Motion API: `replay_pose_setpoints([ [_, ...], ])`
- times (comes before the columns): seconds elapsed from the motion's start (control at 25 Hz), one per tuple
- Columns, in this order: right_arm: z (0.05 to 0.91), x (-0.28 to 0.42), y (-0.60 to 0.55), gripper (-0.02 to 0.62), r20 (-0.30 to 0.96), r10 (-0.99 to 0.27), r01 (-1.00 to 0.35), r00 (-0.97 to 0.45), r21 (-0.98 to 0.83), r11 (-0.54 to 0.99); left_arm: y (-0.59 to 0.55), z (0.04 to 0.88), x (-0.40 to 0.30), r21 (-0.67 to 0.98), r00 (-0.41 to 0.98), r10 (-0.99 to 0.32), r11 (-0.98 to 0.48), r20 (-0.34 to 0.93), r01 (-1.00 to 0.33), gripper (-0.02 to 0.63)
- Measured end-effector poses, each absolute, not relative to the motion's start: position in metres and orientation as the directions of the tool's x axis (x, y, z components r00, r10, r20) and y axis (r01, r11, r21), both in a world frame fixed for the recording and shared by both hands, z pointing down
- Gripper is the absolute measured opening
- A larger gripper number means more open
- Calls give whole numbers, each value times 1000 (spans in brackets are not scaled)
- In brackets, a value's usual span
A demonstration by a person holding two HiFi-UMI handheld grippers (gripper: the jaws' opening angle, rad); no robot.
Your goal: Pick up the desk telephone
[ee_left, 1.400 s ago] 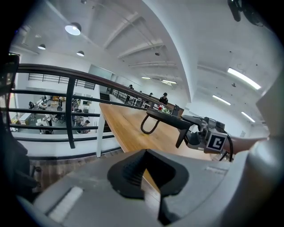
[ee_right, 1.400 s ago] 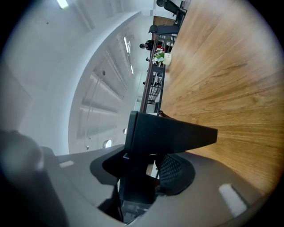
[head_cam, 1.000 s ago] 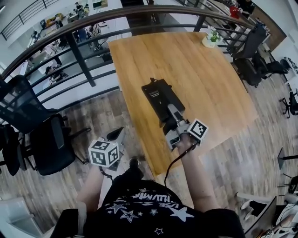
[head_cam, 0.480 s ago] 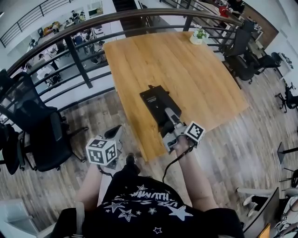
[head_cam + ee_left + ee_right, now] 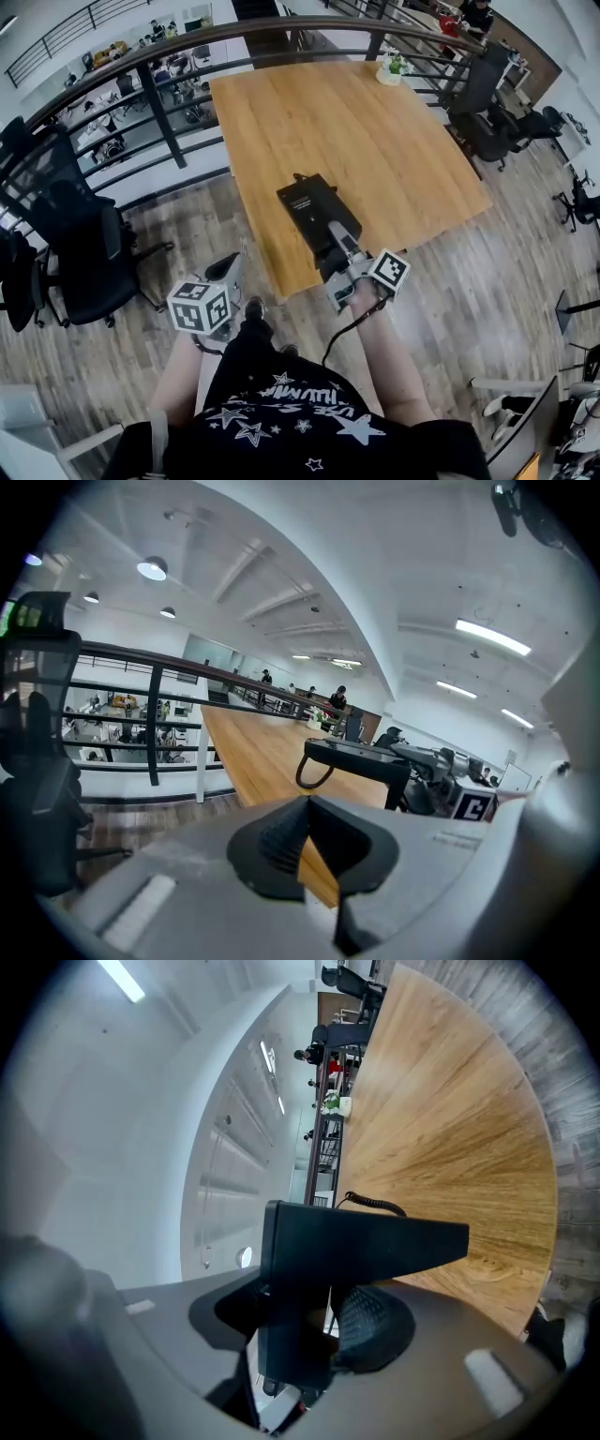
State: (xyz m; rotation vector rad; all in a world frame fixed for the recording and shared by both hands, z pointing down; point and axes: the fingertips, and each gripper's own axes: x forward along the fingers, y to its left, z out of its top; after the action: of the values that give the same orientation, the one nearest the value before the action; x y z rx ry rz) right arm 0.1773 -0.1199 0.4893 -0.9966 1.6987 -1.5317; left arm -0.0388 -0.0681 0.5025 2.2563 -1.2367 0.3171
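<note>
The black desk telephone [image 5: 314, 211] hangs level over the near corner of the wooden table [image 5: 375, 131], with my right gripper [image 5: 330, 251] shut on its near end. In the right gripper view the telephone [image 5: 356, 1241] fills the space between the pads, edge-on, and its coiled cord [image 5: 375, 1202] trails behind. The left gripper view shows the telephone [image 5: 361, 757] from the side, clear of the tabletop, its cord loop [image 5: 314, 772] dangling. My left gripper [image 5: 228, 270] is off the table's left side over the floor, its pads closed together with nothing in them.
A dark metal railing [image 5: 169, 122] runs behind and left of the table. Black office chairs [image 5: 70, 253] stand at the left and more chairs [image 5: 487, 112] at the right. A small potted plant [image 5: 390, 67] sits at the table's far corner. Wood-plank floor surrounds the person.
Both grippers have drawn back from the table with the person. The telephone, still gripped by the right gripper, has moved from over the table's middle toward its near edge.
</note>
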Motion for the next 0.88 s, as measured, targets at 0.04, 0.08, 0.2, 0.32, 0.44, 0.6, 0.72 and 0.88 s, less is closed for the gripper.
replay_pose_setpoints([
  [0.04, 491, 178, -113, 201, 30, -856, -117, -516, -992, 36, -60, 505, -38, 348, 548, -705, -426, 451, -835, 2],
  [0.08, 492, 178, -106, 201, 28, -852, -116, -522, -993, 38, -54, 507, -36, 351, 546, -702, -422, 457, -836, 2],
  [0.2, 494, 180, -91, 201, 20, -844, -114, -535, -992, 49, -40, 515, -30, 356, 547, -690, -418, 474, -836, 2],
  [0.32, 498, 182, -81, 201, 22, -844, -108, -535, -993, 42, -34, 516, -24, 357, 553, -682, -424, 479, -832, 2],
  [0.44, 503, 185, -74, 201, 16, -852, -104, -523, -994, 44, -34, 514, -20, 354, 564, -677, -439, 473, -825, 2],
  [0.6, 504, 186, -66, 201, 4, -867, -103, -498, -993, 54, -32, 513, -18, 356, 584, -664, -464, 466, -811, 2],
  [0.72, 503, 181, -55, 201, 6, -880, -104, -476, -993, 50, -24, 513, -28, 361, 594, -658, -472, 463, -804, 2],
  [0.88, 495, 169, -36, 201, 5, -896, -113, -444, -992, 50, -11, 509, -51, 369, 606, -652, -481, 457, -795, 2],
])
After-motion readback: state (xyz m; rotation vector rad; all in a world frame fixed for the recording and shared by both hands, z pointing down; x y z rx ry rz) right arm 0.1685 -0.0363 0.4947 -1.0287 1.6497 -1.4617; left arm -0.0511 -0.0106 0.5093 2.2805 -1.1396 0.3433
